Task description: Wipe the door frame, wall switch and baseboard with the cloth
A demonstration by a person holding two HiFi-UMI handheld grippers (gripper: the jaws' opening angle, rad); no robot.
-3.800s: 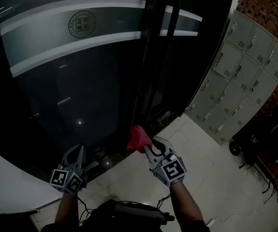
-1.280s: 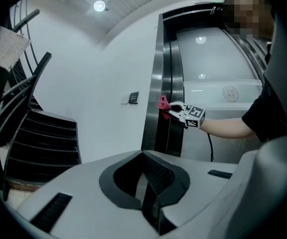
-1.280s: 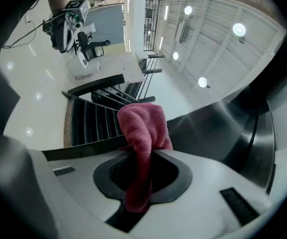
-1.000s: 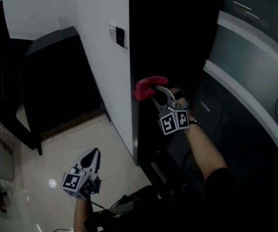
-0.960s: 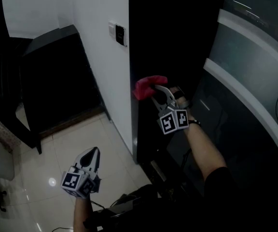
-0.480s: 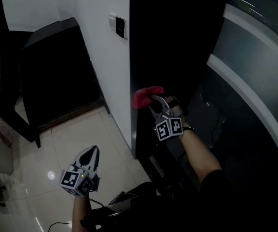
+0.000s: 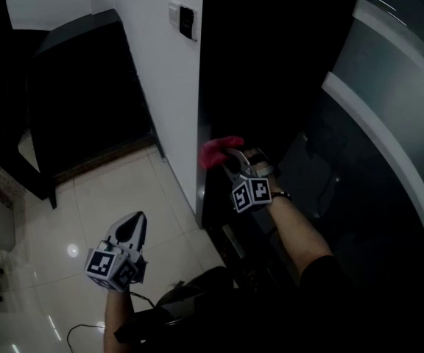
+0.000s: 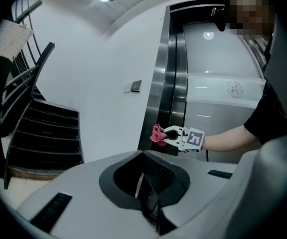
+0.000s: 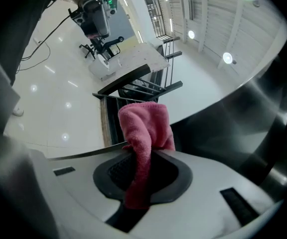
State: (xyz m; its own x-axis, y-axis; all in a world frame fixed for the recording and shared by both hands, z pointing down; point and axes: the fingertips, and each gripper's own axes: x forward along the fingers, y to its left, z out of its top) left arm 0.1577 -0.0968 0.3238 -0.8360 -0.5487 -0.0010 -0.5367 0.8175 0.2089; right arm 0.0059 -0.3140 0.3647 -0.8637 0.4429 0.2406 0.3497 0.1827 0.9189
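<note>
Pink cloth [image 7: 218, 151] — crumpled, fuzzy — is sticking lengthwise from the clamping right gripper [image 7: 230, 162] toward the door frame [image 7: 205, 87]; left gripper [image 7: 131, 226] is hanging closed, empty.

The right gripper [image 9: 141, 158] has its jaws clamped on a pink cloth [image 9: 146, 123], whose bunched top rises beyond them beside a dark glossy surface [image 9: 243, 118].

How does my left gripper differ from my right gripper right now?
The right gripper is shut on the pink cloth; the left gripper is shut with nothing between its jaws. The right gripper is held up by the dark door frame; the left gripper hangs lower, over the tiled floor. Both carry a cube with square markers.
</note>
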